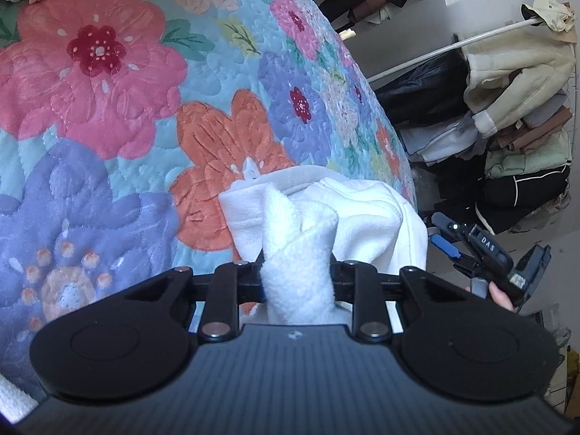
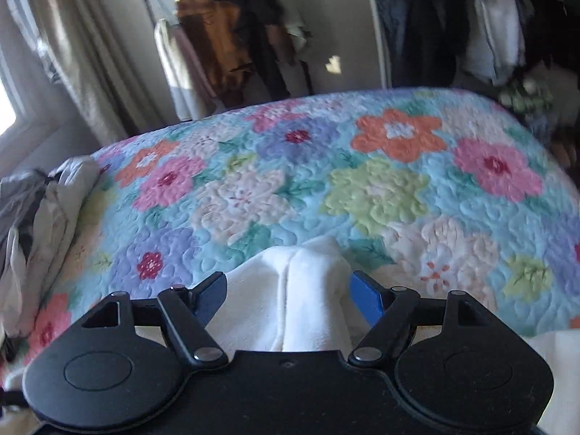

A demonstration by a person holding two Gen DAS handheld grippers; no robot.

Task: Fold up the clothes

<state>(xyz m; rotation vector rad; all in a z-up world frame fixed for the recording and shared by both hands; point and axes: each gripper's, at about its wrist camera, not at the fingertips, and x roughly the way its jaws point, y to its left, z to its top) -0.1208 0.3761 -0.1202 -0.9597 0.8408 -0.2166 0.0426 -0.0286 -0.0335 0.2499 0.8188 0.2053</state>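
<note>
here a bunched fold of the white fleece garment (image 1: 301,253) is pinched between the narrowed jaws of the left tongs (image 1: 299,279), with the rest of the cloth spilling ahead of them and to their right over the edge of the bed's floral quilt (image 1: 108,108). the right tongs (image 2: 290,290) are seen with jaws spread wide; a ridge of the same white garment (image 2: 308,290) lies between the blue pads (image 2: 366,297) but is not pressed by them, so nothing is held on that side. in the left wrist view the right tongs (image 1: 453,239) are found off to the right of the left pair, beyond the garment. the risk is judged as follows: with only one side gripped and part of the cloth hanging near the quilt's edge, the garment could be dragged off the bed if the left tongs are pulled; a thick wad, rather than a single layer, may be caught if the right tongs are shut where they stand, so that the fold would come out lumpy.
</note>
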